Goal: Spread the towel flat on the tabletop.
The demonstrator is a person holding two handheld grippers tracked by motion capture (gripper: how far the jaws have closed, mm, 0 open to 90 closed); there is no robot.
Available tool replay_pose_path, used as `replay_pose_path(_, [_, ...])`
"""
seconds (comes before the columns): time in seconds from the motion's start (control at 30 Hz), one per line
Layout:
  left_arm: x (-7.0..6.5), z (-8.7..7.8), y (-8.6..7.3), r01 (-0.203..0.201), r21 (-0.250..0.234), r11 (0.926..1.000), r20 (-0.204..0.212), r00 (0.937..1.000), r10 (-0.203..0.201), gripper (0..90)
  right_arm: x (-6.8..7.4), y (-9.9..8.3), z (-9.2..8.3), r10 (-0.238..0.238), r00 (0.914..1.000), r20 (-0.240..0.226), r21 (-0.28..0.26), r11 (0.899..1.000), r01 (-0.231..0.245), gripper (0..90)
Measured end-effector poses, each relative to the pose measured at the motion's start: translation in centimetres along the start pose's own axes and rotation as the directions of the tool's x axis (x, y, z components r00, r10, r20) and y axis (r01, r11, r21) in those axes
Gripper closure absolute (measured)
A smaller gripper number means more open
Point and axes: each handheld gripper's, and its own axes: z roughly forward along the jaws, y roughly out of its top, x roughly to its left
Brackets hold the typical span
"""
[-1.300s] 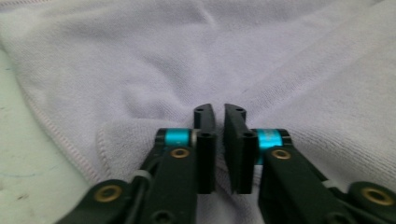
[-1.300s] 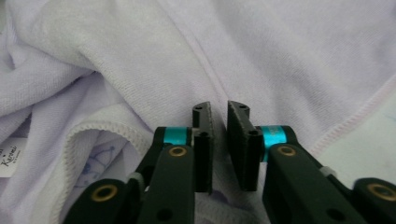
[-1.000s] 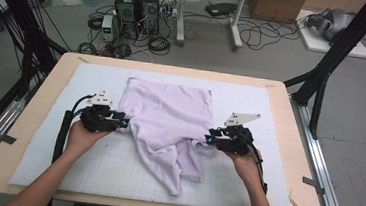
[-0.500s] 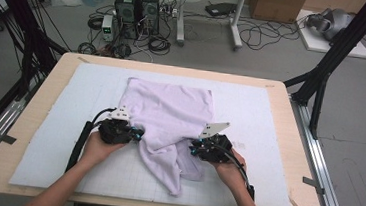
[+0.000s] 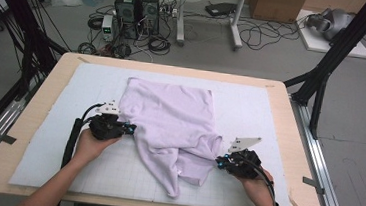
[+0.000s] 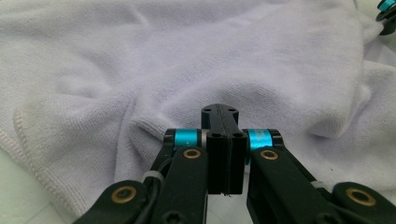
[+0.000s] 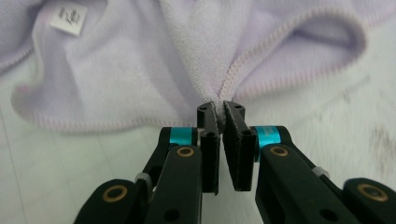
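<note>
Both tongs moved in against the lilac towel (image 5: 169, 127) crumpled mid-counter (image 5: 280, 116), jaws just closing: left tongs (image 5: 129, 127) pinched its left edge, right tongs (image 5: 220, 161) its hem. You needed even, outward pulls.

both grippers, left (image 5: 129, 127) and right (image 5: 219, 161), are black, with blue rings beside the jaws, brass-coloured pivot pins and a pale three-cornered plate on top. a thick black cable (image 5: 71, 141) trails from each. the forearms are unsleeved.
</note>
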Motion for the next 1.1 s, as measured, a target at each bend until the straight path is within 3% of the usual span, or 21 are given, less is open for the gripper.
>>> replay_pose_path(0.17, [-0.4, -0.6, -0.1, -0.024, 0.010, 0.9997, 0.022, 0.9995, 0.023, 75.2, 0.3, 0.3, -0.7, -0.003, 1.0000, 0.005, -0.078, 0.997, 0.004, 76.4])
replay_pose_path(0.3, [-0.6, -0.3, -0.5, -0.023, 0.032, 0.9992, 0.023, 0.9995, 0.022, 64.3, 1.4, 1.9, -0.8, -0.038, 0.9984, -0.043, -0.157, 0.987, 0.031, 62.8])
replay_pose_path(0.37, [-0.7, 0.3, -0.7, -0.016, 0.050, 0.9986, 0.023, 0.9996, 0.014, 56.6, 2.3, 2.8, 0.0, -0.074, 0.9949, -0.068, -0.164, 0.985, 0.062, 58.9])
replay_pose_path(0.47, [-1.3, 1.5, -0.8, -0.036, 0.069, 0.9970, 0.041, 0.9986, 0.033, 53.7, 3.4, 3.7, 1.6, -0.109, 0.9864, -0.123, -0.146, 0.985, 0.091, 54.8])
replay_pose_path(0.53, [-1.9, 2.3, -0.9, -0.055, 0.085, 0.9948, 0.052, 0.9973, 0.051, 55.0, 4.0, 4.0, 2.9, -0.136, 0.9793, -0.150, -0.102, 0.987, 0.121, 53.8])
replay_pose_path(0.63, [-2.6, 3.3, -1.0, -0.102, 0.110, 0.9888, 0.073, 0.9929, 0.094, 70.7, 4.5, 3.8, 4.6, -0.150, 0.9745, -0.167, -0.033, 0.989, 0.147, 55.5])
replay_pose_path(0.7, [-2.8, 3.3, -0.9, -0.120, 0.106, 0.9872, 0.086, 0.9901, 0.111, 85.2, 4.6, 3.7, 4.5, -0.148, 0.9763, -0.158, -0.050, 0.989, 0.141, 66.1])
replay_pose_path(0.77, [-2.7, 3.0, -0.8, -0.111, 0.108, 0.9879, 0.090, 0.9907, 0.101, 87.6, 4.5, 3.8, 4.6, -0.150, 0.9724, -0.178, -0.050, 0.988, 0.144, 80.6])
replay_pose_path(0.8, [-2.5, 2.7, -0.8, -0.095, 0.099, 0.9905, 0.095, 0.9918, 0.085, 88.0, 4.5, 3.8, 4.6, -0.150, 0.9684, -0.199, -0.046, 0.988, 0.144, 85.9])
replay_pose_path(0.9, [-2.1, 0.7, -0.5, -0.066, 0.049, 0.9966, 0.092, 0.9938, 0.061, 88.3, 4.8, 4.1, 4.3, -0.164, 0.9622, -0.218, -0.039, 0.987, 0.159, 87.4])
replay_pose_path(1.0, [-1.8, -1.8, 0.1, -0.075, 0.012, 0.9971, 0.066, 0.9951, 0.074, 88.4, 5.2, 4.3, 3.4, -0.179, 0.9586, -0.222, -0.061, 0.984, 0.169, 87.5])
replay_pose_path(1.1, [-1.6, -4.2, 1.1, -0.079, -0.039, 0.9961, 0.032, 0.9963, 0.080, 88.4, 5.5, 4.7, 1.7, -0.185, 0.9572, -0.222, -0.115, 0.980, 0.163, 87.5])
